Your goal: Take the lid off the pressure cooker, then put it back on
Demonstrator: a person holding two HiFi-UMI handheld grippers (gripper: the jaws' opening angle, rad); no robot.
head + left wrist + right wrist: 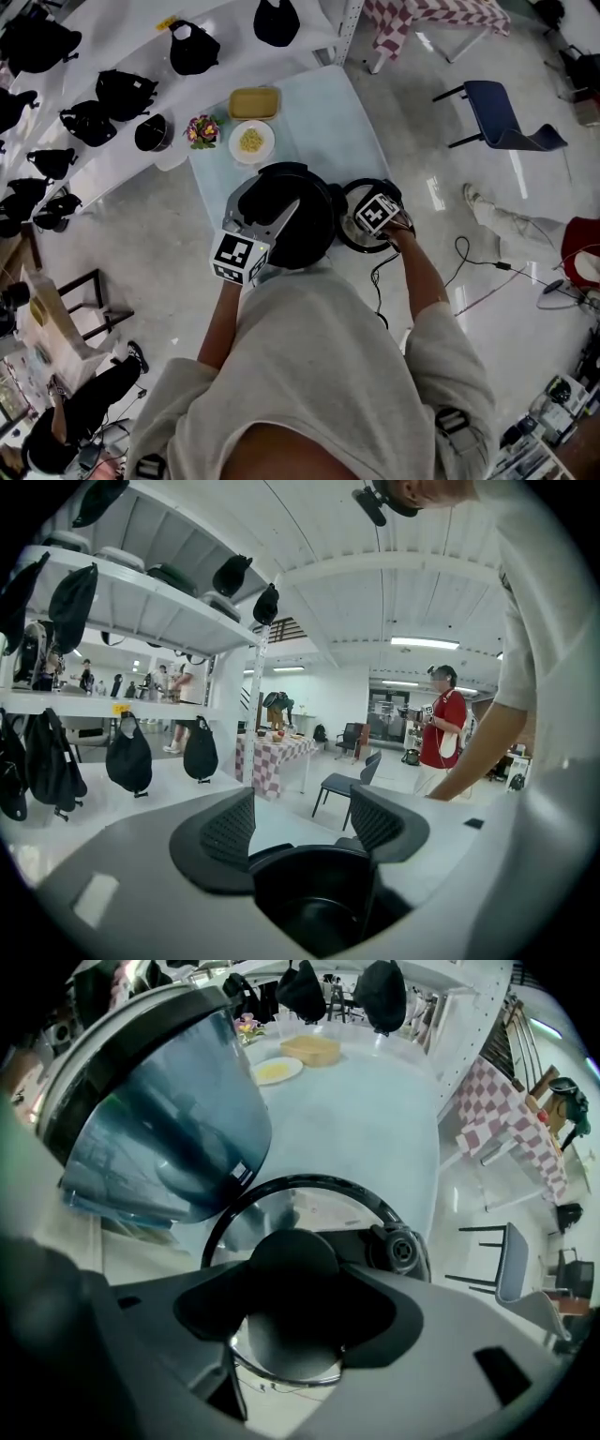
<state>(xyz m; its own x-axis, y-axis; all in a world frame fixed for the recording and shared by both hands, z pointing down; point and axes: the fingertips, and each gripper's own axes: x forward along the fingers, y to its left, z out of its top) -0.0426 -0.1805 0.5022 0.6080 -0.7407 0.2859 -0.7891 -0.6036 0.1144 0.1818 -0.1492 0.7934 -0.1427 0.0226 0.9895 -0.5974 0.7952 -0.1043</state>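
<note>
The pressure cooker (pixel 281 225) stands uncovered on a pale blue table (pixel 328 131); its bluish metal body (pixel 159 1119) fills the upper left of the right gripper view. Its glass lid (pixel 349 197), black-rimmed, lies just right of the cooker at the table's edge. My right gripper (pixel 370 225) points straight down over it, shut on the lid's black knob (pixel 292 1252), with a valve (pixel 403 1251) beside. My left gripper (pixel 286 217) reaches over the open pot. Its jaws stand open (pixel 302 822), the pads (pixel 230 827) bare, and the pot's dark rim (pixel 309 855) shows low between them.
Behind the cooker sit a plate of yellow food (pixel 251 141), a yellow box (pixel 254 103), a small flower pot (pixel 202 131) and a black bowl (pixel 150 133). White shelves with black bags (pixel 122 94) run left. A blue chair (pixel 506 117) and floor cable (pixel 469 262) lie right.
</note>
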